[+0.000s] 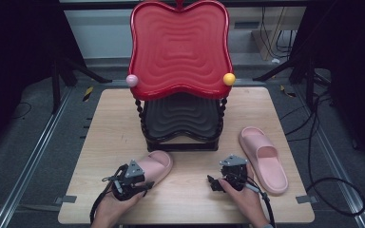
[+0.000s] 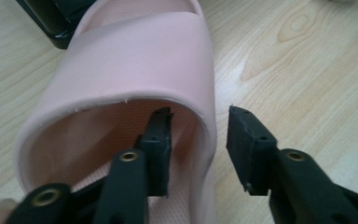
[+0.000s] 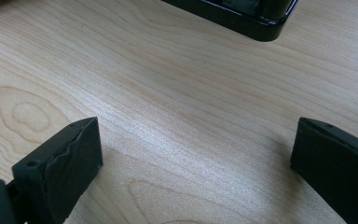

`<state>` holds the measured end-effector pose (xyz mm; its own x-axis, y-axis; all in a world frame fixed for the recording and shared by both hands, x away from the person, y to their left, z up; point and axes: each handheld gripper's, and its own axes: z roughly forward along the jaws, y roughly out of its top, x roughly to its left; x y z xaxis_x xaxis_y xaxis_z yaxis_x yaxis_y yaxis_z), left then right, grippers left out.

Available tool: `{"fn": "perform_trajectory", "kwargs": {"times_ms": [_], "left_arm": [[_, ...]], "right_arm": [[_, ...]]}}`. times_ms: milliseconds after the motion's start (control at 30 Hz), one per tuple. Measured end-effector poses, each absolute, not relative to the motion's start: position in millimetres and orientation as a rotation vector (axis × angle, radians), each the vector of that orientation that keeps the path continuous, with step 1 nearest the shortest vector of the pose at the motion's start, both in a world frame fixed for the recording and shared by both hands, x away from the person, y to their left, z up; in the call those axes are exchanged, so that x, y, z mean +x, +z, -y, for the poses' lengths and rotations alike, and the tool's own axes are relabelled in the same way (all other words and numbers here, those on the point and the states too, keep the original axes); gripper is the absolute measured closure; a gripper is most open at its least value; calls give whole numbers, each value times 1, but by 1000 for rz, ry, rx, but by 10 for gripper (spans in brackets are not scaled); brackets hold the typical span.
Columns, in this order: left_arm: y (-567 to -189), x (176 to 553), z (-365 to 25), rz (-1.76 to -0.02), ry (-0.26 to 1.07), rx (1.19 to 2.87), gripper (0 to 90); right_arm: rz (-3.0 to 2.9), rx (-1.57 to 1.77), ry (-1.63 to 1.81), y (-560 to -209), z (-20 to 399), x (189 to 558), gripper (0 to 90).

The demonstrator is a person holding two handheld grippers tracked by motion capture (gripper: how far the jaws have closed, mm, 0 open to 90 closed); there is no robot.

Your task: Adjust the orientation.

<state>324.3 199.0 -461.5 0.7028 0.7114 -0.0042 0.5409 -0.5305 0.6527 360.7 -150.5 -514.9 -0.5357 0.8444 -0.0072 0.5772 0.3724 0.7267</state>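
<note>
Pink slipper (image 2: pixel 135 60) wall between left gripper (image 2: pixel 198 140) fingers, not yet pinched; right gripper (image 3: pixel 193 154) fingers spread; no writing legible.

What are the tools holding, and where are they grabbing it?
Nothing is gripped yet. The left tool straddles the pink slipper's side wall, one jaw inside, one outside, with a gap. The right tool is open over bare table.

One slipper (image 1: pixel 156 164) lies left before the rack (image 1: pixel 180 118), the other slipper (image 1: pixel 264 159) right
</note>
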Motion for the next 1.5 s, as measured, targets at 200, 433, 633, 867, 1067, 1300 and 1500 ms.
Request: {"fn": "perform_trajectory", "kwargs": {"times_ms": [200,433,633,867,1067,1300,1500], "left_arm": [[-460,325,-198,-941,343,2247,753],[-460,323,-196,-924,337,2255,836],[-435,306,-182,-851,355,2224,839],[-398,308,-157,-792,382,2179,842],[-382,322,-142,-804,393,2142,842],[-374,323,-132,-798,397,2106,844],[-363,327,-130,-799,397,2080,844]], "right_arm": [[-2259,1237,968,-515,151,361,22],[-2259,1238,968,-515,151,361,23],[-2259,1237,967,-515,151,361,23],[-2259,1237,966,-515,151,361,22],[-2259,1235,966,-515,151,361,22],[-2259,1235,974,-515,150,361,22],[-2259,1235,974,-515,150,361,22]]}}
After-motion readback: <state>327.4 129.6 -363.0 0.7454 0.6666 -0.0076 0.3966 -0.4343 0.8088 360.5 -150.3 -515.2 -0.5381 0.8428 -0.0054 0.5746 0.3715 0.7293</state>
